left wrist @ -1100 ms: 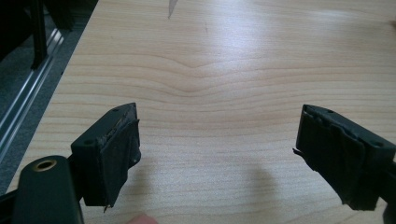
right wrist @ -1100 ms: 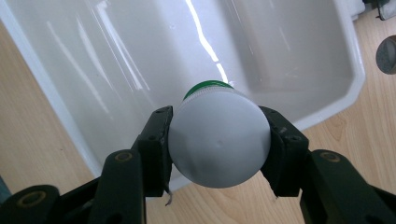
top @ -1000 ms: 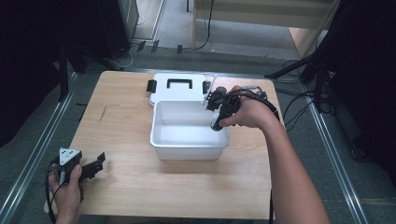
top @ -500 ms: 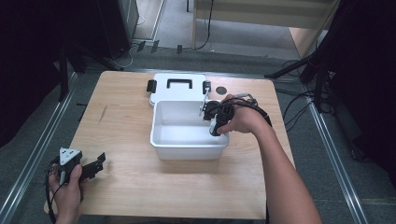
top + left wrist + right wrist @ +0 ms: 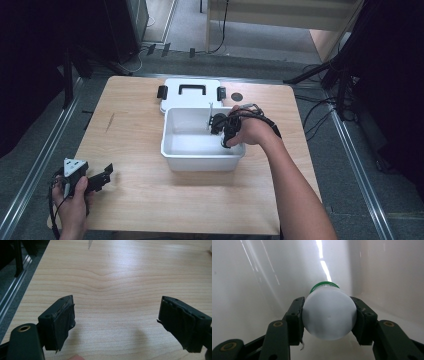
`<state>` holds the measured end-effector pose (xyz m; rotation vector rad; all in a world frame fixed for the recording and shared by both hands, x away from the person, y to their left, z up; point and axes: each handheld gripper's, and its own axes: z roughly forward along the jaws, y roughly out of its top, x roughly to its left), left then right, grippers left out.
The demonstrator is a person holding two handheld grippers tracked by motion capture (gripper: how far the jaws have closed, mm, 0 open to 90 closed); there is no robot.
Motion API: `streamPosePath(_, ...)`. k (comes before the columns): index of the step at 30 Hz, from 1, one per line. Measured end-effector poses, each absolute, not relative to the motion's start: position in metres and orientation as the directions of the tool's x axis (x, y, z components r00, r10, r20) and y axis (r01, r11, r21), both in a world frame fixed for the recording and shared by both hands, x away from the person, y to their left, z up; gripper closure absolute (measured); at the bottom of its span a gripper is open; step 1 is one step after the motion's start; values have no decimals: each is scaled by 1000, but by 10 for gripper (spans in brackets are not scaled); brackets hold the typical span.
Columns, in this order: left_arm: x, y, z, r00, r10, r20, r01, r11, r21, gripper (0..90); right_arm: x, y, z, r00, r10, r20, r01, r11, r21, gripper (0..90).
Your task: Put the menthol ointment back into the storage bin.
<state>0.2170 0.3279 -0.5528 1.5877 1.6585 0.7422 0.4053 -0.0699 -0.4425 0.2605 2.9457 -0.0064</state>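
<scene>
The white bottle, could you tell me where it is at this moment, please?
The white bottle is clamped in the right gripper, inside the white bin at mid-table.

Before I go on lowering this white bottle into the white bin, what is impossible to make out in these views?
- White round plastic bottle with green cap, high view: hidden behind the right hand.
- Its label and contents, right gripper view: end-on, so unseen.
- Whether it touches the white plastic bin floor: cannot tell.
- Small dark disc on the wooden table: too small.

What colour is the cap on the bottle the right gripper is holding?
Green, on the round white plastic bottle; clearest in the right gripper view.
</scene>
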Motion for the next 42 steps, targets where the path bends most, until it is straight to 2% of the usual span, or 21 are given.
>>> streamPosePath(4,217,328,-553,10,994,-108,585,82,807,144,406,-65,-449,-968,160,-192,170,985,-41,512)
streamPosePath(17,217,328,-553,11,994,-108,586,81,806,144,405,-61,-452,-969,137,-206,160,982,-97,499)
streamPosePath(28,217,328,-553,13,994,-107,587,79,806,144,405,-62,-451,-969,136,-204,158,983,-92,517)
streamPosePath(34,217,328,-553,16,994,-109,589,79,804,144,403,-64,-443,-963,162,-213,174,984,-39,419)
streamPosePath(37,218,328,-553,15,994,-108,587,79,806,144,403,-67,-431,-945,230,-232,233,972,19,332)
streamPosePath(42,218,328,-553,15,994,-108,587,79,806,144,400,-72,-412,-932,311,-188,297,950,100,210)
